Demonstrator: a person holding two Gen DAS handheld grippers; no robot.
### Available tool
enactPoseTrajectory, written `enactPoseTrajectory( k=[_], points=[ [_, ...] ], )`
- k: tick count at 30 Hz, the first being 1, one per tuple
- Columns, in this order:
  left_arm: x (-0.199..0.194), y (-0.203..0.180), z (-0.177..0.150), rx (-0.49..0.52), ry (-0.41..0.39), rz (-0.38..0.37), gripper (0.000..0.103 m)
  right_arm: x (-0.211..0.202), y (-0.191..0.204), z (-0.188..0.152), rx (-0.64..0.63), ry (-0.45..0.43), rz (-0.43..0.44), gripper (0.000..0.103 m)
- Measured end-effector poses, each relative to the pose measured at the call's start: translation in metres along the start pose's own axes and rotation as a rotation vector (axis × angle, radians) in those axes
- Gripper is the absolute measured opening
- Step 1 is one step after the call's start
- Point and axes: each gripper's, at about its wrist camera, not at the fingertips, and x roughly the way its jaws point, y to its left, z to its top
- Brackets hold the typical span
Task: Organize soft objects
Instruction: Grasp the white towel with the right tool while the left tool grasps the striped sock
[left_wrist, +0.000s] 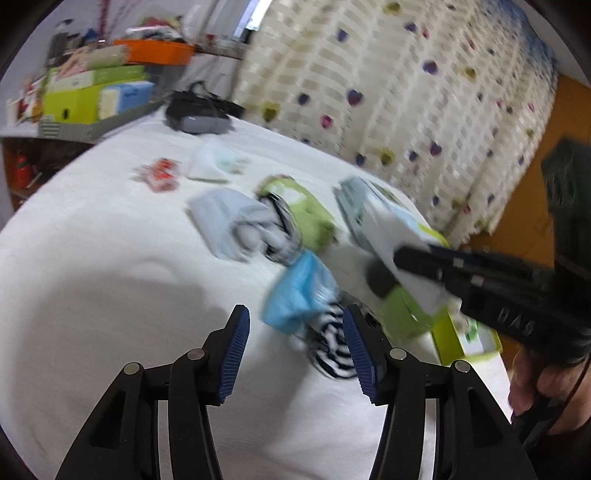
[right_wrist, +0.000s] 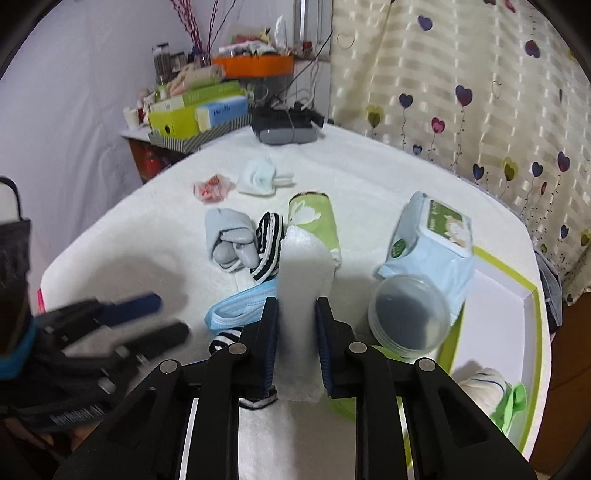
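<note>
Showing only in right view: right hand-held gripper (right_wrist: 295, 325) pinching white cloth (right_wrist: 303, 273).

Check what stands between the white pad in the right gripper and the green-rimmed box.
A clear round lid and the wipes pack sit between the white pad, held in the right gripper, and the box.

Table (right_wrist: 110, 236): I see the soft things gathered near its middle.
Folded cloth (right_wrist: 304, 280): between my right gripper's (right_wrist: 297, 339) pads, before the roll (right_wrist: 314, 225).
Striped sock (right_wrist: 267, 240): between grey socks (right_wrist: 231, 240) on its left and the roll.
Face mask (right_wrist: 236, 306): left of the cloth.
Wipes pack (right_wrist: 432, 240): right, behind the lidded tub (right_wrist: 408, 314).
Tray (right_wrist: 532, 295): at the right edge, a cloth bundle (right_wrist: 484, 387) inside.
</note>
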Motion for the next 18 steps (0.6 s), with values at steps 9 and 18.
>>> enactPoseTrajectory(
  k=[9, 18],
  points=[
    [0.041, -0.042, -0.017, 0.057, 0.12, -0.056, 0.052, -0.029, -0.023, -0.01, 0.047, -0.064, 0.001, 0.021],
    [0.064, -0.058, -0.012, 0.063, 0.124, 0.024, 0.053, -0.041, -0.041, -0.022, 0.08, -0.091, 0.014, 0.021]
  ],
)
